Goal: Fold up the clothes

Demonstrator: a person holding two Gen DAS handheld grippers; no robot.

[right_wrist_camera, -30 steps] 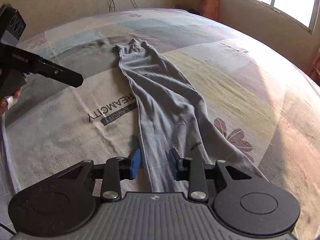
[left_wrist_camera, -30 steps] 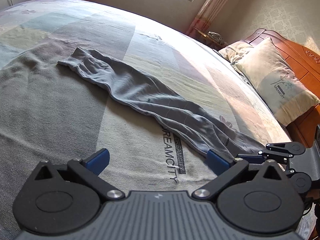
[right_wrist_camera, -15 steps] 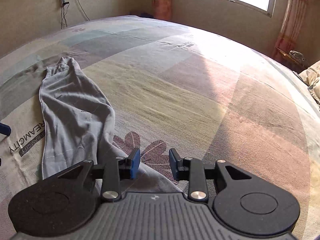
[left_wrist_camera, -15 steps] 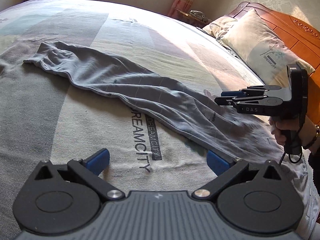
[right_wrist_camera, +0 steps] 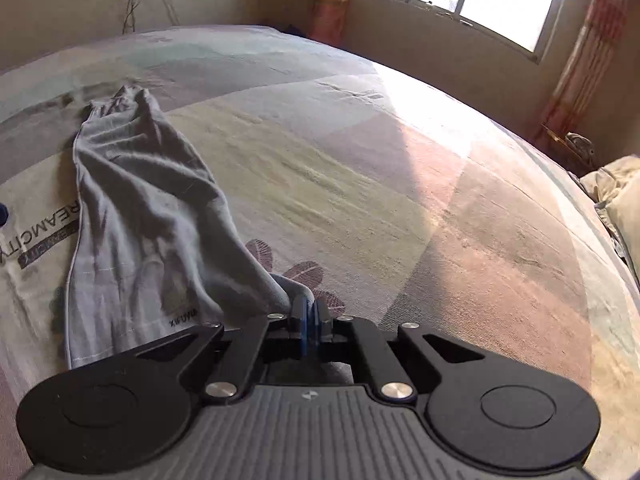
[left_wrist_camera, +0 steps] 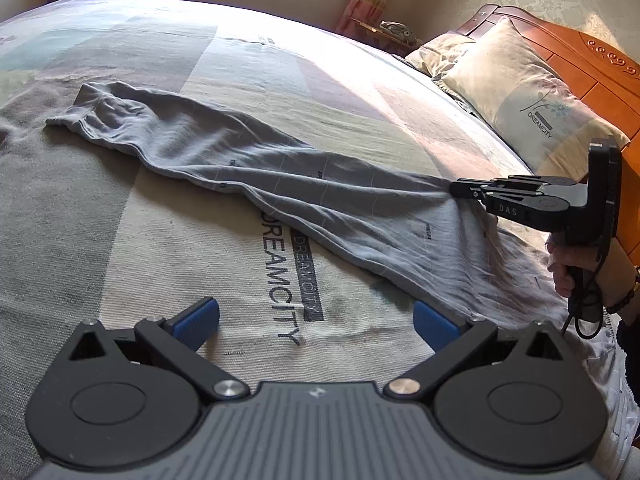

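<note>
We read the folding as barely begun. The grey long johns [left_wrist_camera: 248, 168] lie stretched on the bedspread [left_wrist_camera: 168, 264], folded lengthwise at most, with every crosswise fold left to make. Going left to right in the left wrist view, their long axis runs from the cuff end far left to the waist end near right, beside the pillow [left_wrist_camera: 532, 104]. Our left gripper [left_wrist_camera: 316, 320] hovers wide open over bare bedspread, holding nothing. Our right gripper [right_wrist_camera: 310, 316] has just been closing and now pinches the garment's near edge.
</note>
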